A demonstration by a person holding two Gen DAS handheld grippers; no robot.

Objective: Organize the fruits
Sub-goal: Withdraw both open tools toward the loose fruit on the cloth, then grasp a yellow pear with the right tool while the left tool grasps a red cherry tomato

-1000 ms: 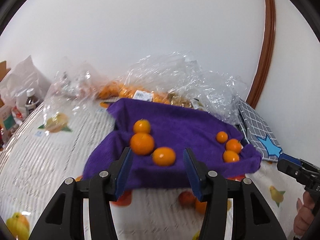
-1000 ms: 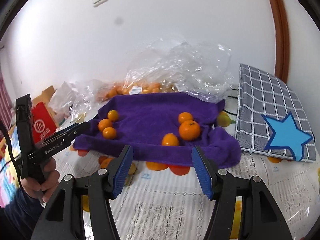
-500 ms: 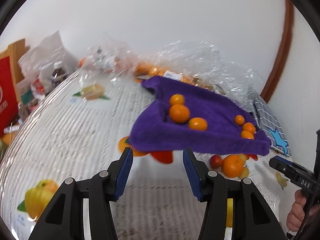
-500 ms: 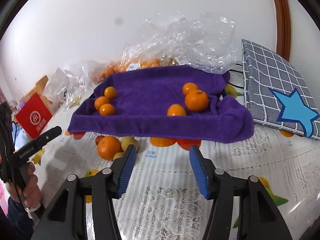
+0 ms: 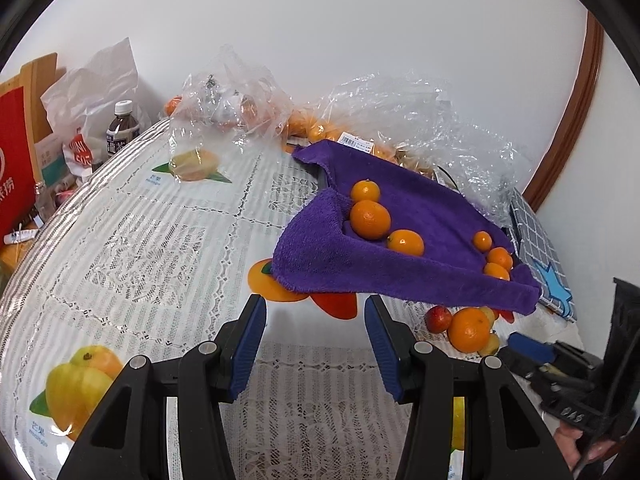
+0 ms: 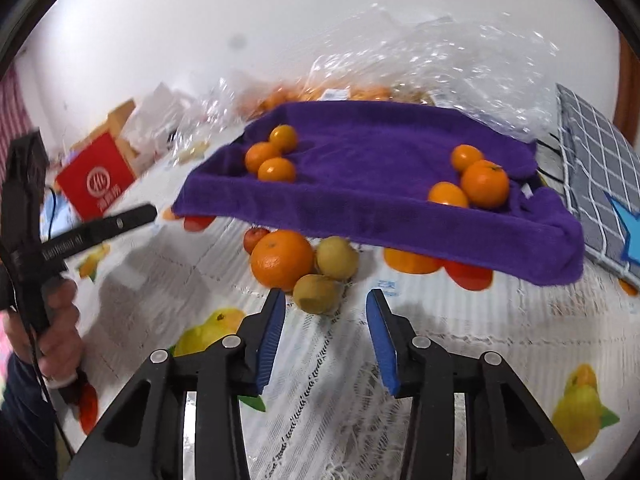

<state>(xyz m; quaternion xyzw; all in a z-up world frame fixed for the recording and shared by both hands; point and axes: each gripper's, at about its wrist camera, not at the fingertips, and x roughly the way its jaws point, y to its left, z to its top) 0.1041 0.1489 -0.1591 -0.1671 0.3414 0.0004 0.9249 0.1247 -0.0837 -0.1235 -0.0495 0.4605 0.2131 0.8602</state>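
Far left: red box (image 6: pixel 96 178) and bottle (image 5: pixel 122 130) crowding the table rim, well apart from the work. Left gripper (image 5: pixel 316 344) hovering over bare tablecloth (image 5: pixel 160 240), jaws partly apart, nothing between them, probably parked clear of the other hand's reach. Middle: purple towel (image 6: pixel 380 152) draped over something raised, front hem overhanging the table. Three small oranges (image 6: pixel 270 156) grouped at its left end, three more (image 6: pixel 472 180) at its right, apparently already sorted there. Under the hem: loose pile of a big orange (image 6: pixel 282 258), two yellow-green fruits (image 6: pixel 318 294) and a red one (image 6: pixel 256 238), touching one another. Right gripper (image 6: pixel 326 322) aimed at the nearest yellow-green fruit, jaws closing, pads not yet on it. Open cloth on the near side; low hem close behind. Right: checked cushion (image 6: pixel 600 168) bordering the towel.
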